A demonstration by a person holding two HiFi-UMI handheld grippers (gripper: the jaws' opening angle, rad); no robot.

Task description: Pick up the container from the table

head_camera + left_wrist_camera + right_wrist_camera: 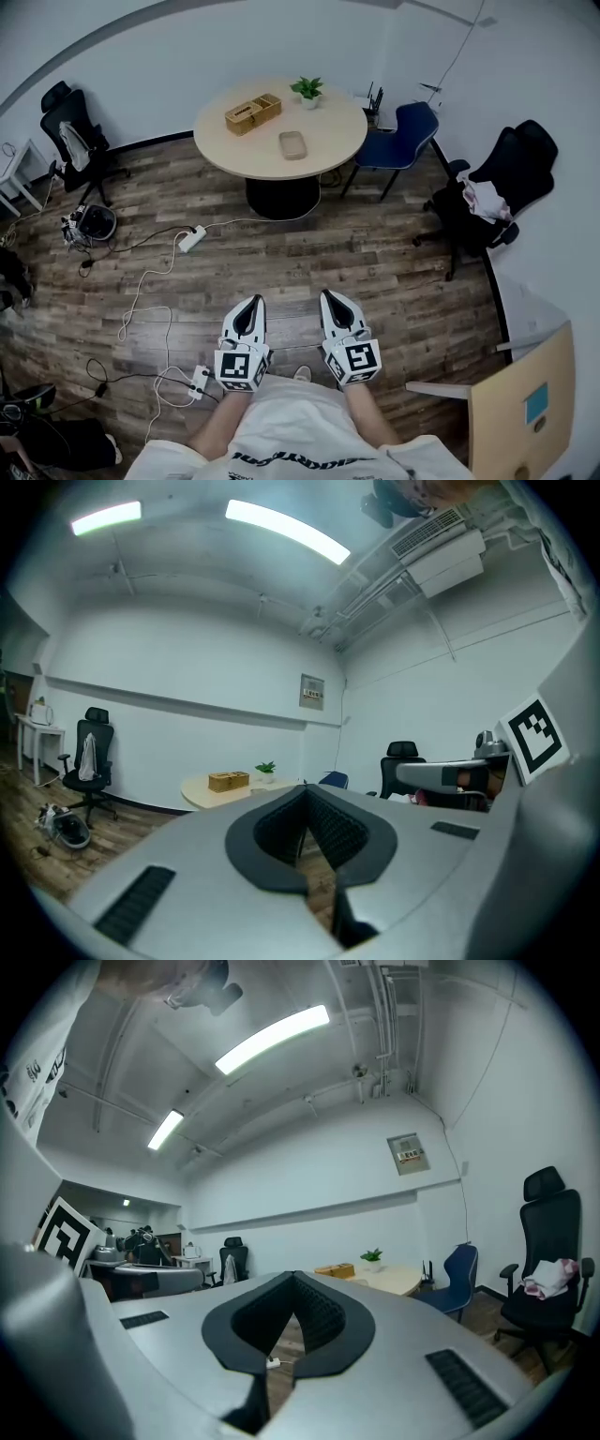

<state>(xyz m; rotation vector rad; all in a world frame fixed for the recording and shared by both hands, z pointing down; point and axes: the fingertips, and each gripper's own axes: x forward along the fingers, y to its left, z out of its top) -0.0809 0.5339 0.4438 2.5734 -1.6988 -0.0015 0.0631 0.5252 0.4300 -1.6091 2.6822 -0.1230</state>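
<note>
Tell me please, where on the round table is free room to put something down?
The round table is bare along its near-left rim, in front of the wooden box and left of the container. Its right side, bordered by the plant, the container and the blue chair, is bare too. The far edge, with box and plant, is the most crowded.
</note>
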